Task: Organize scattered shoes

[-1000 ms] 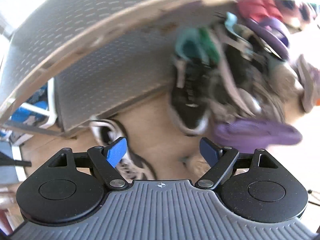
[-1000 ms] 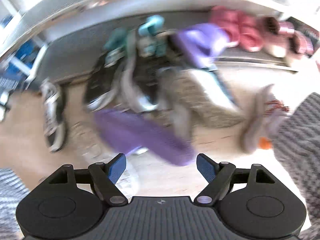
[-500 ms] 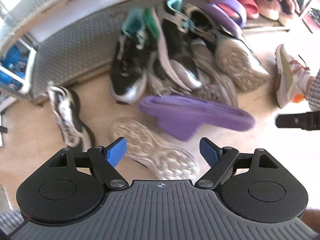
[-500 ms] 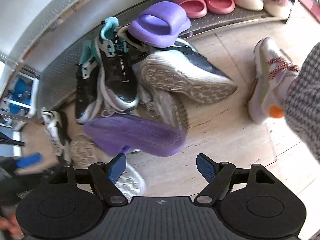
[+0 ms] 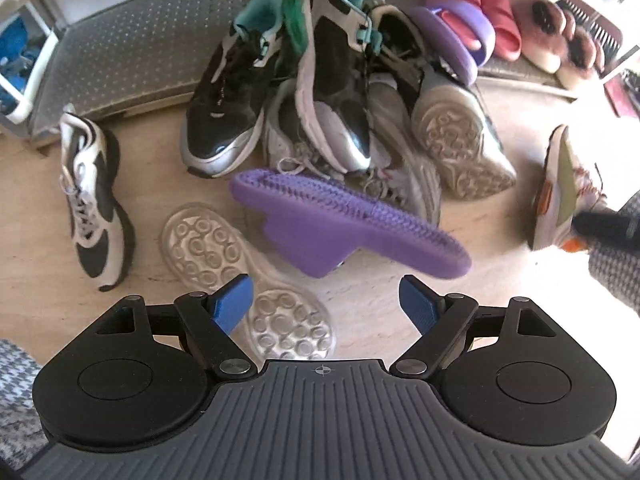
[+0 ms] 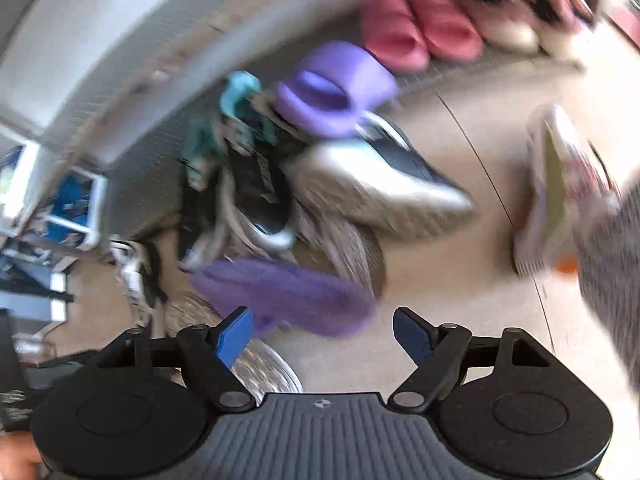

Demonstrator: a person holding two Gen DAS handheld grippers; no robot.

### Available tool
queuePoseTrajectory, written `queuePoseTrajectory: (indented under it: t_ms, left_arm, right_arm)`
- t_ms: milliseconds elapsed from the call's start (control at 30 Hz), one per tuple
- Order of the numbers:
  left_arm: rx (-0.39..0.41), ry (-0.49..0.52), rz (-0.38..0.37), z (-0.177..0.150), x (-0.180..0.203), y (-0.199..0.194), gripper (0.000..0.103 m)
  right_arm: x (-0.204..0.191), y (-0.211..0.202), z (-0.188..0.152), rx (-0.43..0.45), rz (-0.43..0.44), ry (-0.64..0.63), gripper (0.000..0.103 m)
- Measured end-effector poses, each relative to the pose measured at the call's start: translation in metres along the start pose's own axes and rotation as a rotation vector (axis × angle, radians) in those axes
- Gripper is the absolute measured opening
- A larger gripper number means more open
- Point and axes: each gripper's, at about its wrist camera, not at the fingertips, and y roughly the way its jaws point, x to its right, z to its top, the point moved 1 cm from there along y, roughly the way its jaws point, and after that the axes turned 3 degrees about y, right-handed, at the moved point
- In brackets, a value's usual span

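A heap of shoes lies on the pale floor before a low metal shelf [image 5: 120,52]. A purple slipper [image 5: 344,220] lies sole-up at the heap's front, with an upturned clear-soled sneaker [image 5: 240,276] to its left. Black sneakers with teal collars [image 5: 332,92] top the pile. My left gripper [image 5: 326,304] hovers open above the floor just in front of the purple slipper, nothing between its blue pads. In the blurred right wrist view my right gripper [image 6: 324,334] hangs over the same purple slipper [image 6: 284,292]; its jaws are closing with nothing between them.
A black-and-white sneaker [image 5: 94,200] lies apart at the left. A pale sneaker with orange trim [image 5: 560,192] lies on its side at the right, by a grey-patterned sleeve [image 5: 616,256]. A second purple slipper [image 6: 332,88], pink slippers [image 5: 476,4] and furry slippers [image 5: 552,36] are on the shelf.
My left gripper swung from the shelf's left end to above the heap and has settled there. My right gripper shifted, its view tilting toward the shelf, and its jaws narrowed slightly.
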Motion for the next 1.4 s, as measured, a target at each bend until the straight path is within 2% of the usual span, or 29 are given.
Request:
queuePoseTrajectory:
  t_ms: [100,200,300,433,467,533,600,667,700,733,800,867,900,933,967,1033,1100,1167,1200,1233,1267,1300,1400]
  left_arm:
    - [0.015,0.011,-0.010,0.012,0.006,0.001,0.085]
    - [0.064,0.016,-0.001,0.036,0.015,0.001,0.085]
    - [0.085,0.027,0.004,0.057,0.025,0.007,0.084]
    - [0.079,0.073,0.019,0.086,0.042,0.020,0.084]
    - [0.078,0.081,0.029,0.091,0.044,0.022,0.084]
    - [0.081,0.077,0.031,0.094,0.043,0.024,0.084]
    - [0.077,0.061,0.027,0.093,0.039,0.026,0.084]
    - [0.061,0.039,0.041,0.088,0.028,0.028,0.084]
    - [0.057,0.032,0.051,0.084,0.023,0.027,0.084]
    - [0.054,0.025,0.061,0.081,0.018,0.026,0.084]
    - [0.054,0.009,0.074,0.073,0.007,0.021,0.084]
    - [0.064,-0.002,0.074,0.067,0.001,0.015,0.084]
    - [0.072,-0.012,0.073,0.065,-0.002,0.012,0.084]
    - [0.080,-0.022,0.071,0.064,-0.004,0.009,0.084]
    - [0.088,-0.032,0.069,0.063,-0.006,0.006,0.084]
    - [0.102,-0.037,0.051,0.063,-0.003,0.002,0.084]
    - [0.109,-0.040,0.036,0.064,0.002,0.001,0.085]
    - [0.110,-0.042,0.022,0.066,0.009,0.002,0.085]
    - [0.111,-0.043,0.015,0.067,0.013,0.003,0.085]
    - [0.110,-0.046,0.008,0.069,0.016,0.004,0.085]
    - [0.107,-0.052,-0.003,0.071,0.020,0.006,0.084]
    - [0.104,-0.059,-0.013,0.074,0.023,0.008,0.082]
    - [0.090,-0.115,-0.062,0.089,0.035,0.019,0.073]
  right_arm:
    - [-0.009,0.013,0.038,0.064,0.015,-0.193,0.057]
    - [0.002,0.044,0.073,0.044,-0.007,-0.275,0.057]
    - [0.011,0.070,0.093,0.056,-0.064,-0.321,0.059]
    - [0.022,0.105,0.117,0.075,-0.112,-0.323,0.076]
    - [0.019,0.114,0.123,0.068,-0.109,-0.310,0.076]
    - [0.004,0.133,0.133,0.047,-0.035,-0.334,0.075]
    - [-0.010,0.148,0.127,0.025,-0.027,-0.438,0.067]
    - [-0.020,0.169,0.118,-0.002,-0.117,-0.548,0.057]
    - [-0.021,0.182,0.112,-0.011,-0.199,-0.600,0.046]
    - [-0.020,0.188,0.108,-0.005,-0.249,-0.624,0.037]
    - [-0.017,0.188,0.107,0.017,-0.287,-0.620,0.033]
    - [-0.022,0.172,0.108,0.081,-0.359,-0.608,0.023]
    - [-0.024,0.166,0.107,0.112,-0.391,-0.627,0.022]
    - [-0.023,0.149,0.106,0.148,-0.435,-0.653,0.022]
    - [-0.020,0.139,0.106,0.141,-0.447,-0.650,0.022]
    - [-0.008,0.120,0.098,0.002,-0.413,-0.570,0.022]
    - [-0.001,0.108,0.074,-0.141,-0.364,-0.570,0.024]
    - [-0.005,0.100,0.049,-0.206,-0.313,-0.605,0.026]
    - [-0.007,0.094,0.040,-0.222,-0.278,-0.613,0.039]
    - [-0.007,0.083,0.034,-0.234,-0.223,-0.606,0.059]
    - [-0.007,0.077,0.034,-0.229,-0.194,-0.598,0.067]
    - [-0.007,0.067,0.040,-0.197,-0.171,-0.583,0.072]
    - [0.001,0.042,0.062,-0.155,-0.108,-0.499,0.072]
